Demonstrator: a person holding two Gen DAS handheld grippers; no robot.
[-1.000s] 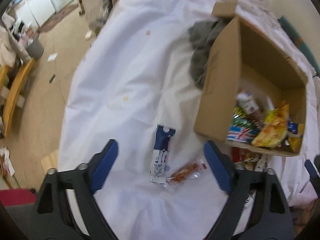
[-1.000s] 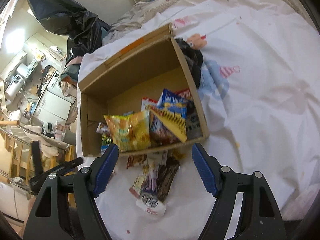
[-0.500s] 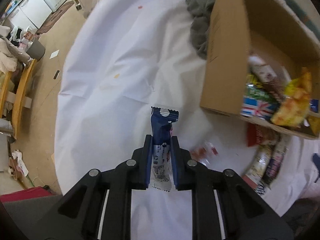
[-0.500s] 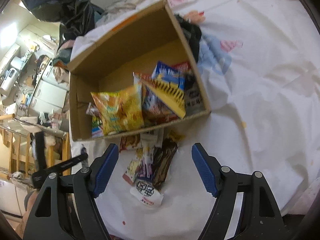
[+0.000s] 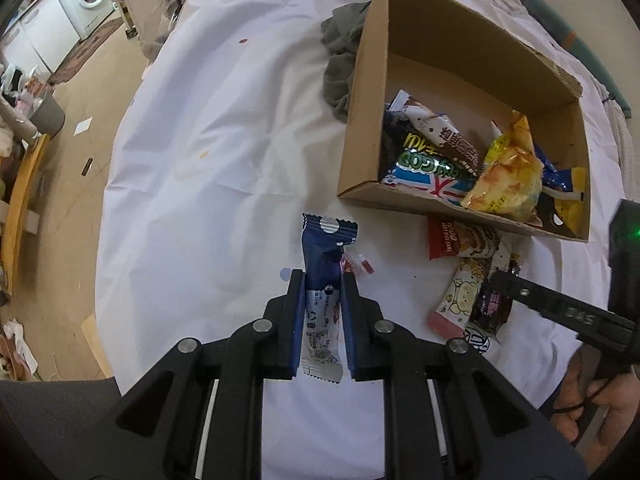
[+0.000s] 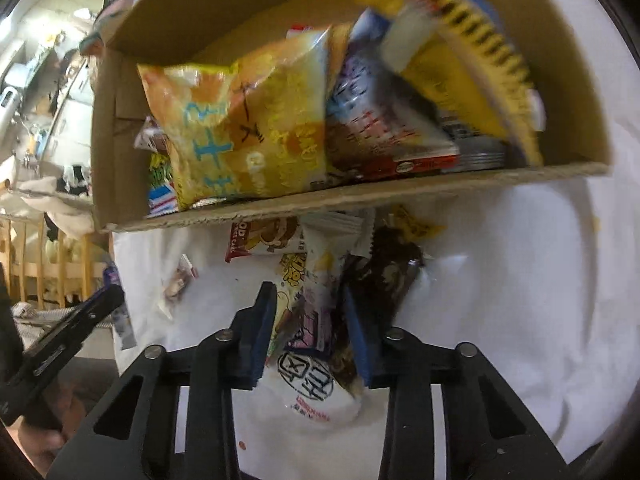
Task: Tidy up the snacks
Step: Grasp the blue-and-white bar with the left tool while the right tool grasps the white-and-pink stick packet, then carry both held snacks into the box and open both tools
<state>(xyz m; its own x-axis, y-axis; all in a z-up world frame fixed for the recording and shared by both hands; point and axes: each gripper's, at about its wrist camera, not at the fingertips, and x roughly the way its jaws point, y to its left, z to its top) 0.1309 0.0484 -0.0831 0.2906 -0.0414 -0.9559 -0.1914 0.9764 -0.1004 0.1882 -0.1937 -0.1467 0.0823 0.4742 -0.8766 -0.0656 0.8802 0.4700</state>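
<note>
Task judged partly done: most snacks were already in the cardboard box (image 5: 362, 92), several were left on the white sheet (image 5: 224, 128).

Left gripper (image 5: 323, 300): fingers nearly closed, clamped on the lower half of a blue-and-white snack bar (image 5: 326, 256), whose top stuck out ahead of the tips. A small red-wrapped candy (image 5: 358, 263) was seen just right of the fingertips; the box ahead and to the right.

Right gripper (image 6: 310, 322): fingers partly closed around a loose pile of wrapped snacks (image 6: 316, 304); firm grip could not be told.

Box contents noted: yellow-orange chip bag (image 6: 240, 128), Union Jack packet (image 5: 430, 184), brown-and-white bar (image 5: 444, 136), yellow striped bag (image 6: 472, 60). Far half was bare.
</note>
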